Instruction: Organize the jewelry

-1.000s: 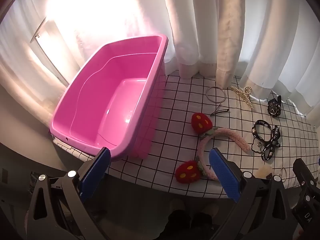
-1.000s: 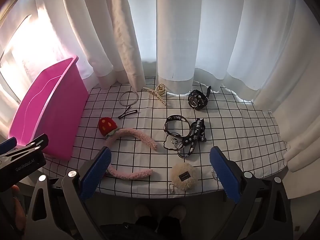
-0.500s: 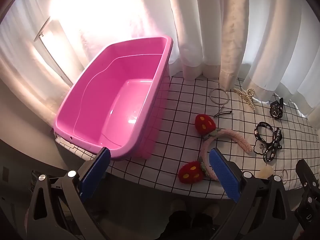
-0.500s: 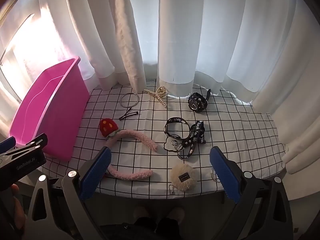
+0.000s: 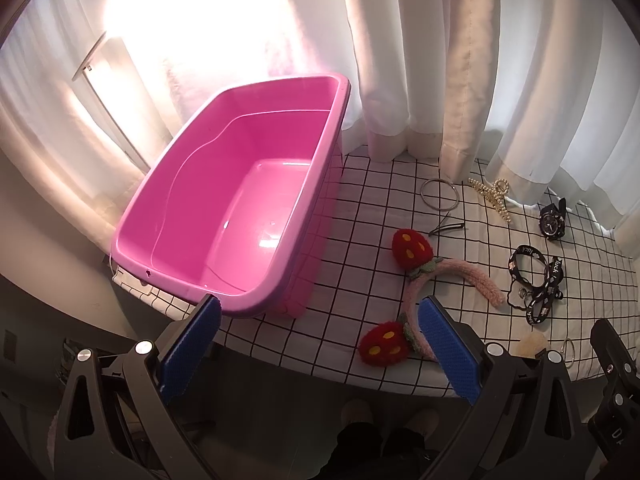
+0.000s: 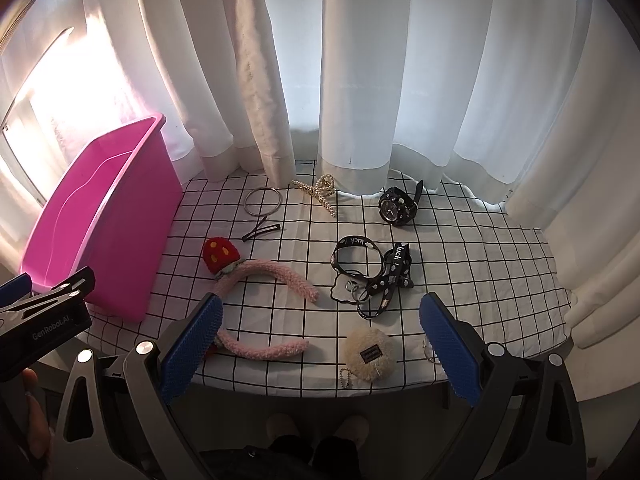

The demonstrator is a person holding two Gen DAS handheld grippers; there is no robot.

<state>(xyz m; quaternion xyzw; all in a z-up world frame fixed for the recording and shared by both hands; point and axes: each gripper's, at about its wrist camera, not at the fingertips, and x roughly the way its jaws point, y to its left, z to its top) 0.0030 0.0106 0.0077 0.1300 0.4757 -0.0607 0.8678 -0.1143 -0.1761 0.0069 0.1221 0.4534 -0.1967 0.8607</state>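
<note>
With the pink bin [image 5: 240, 216] bare on the checked cloth [image 6: 460, 248] and the fuzzy headband [image 6: 260, 276], watch [image 6: 396, 208] and bangle [image 6: 263, 202] lying loose beside it, I judge nothing sorted yet, so my left tongs [image 5: 318, 344] and right tongs [image 6: 320, 344], both wide and empty, must next drop onto one piece.

The left gripper [image 5: 318, 346] has swung toward three o'clock, shifting the pink plastic tub [image 5: 240, 216] rightward in view.
</note>
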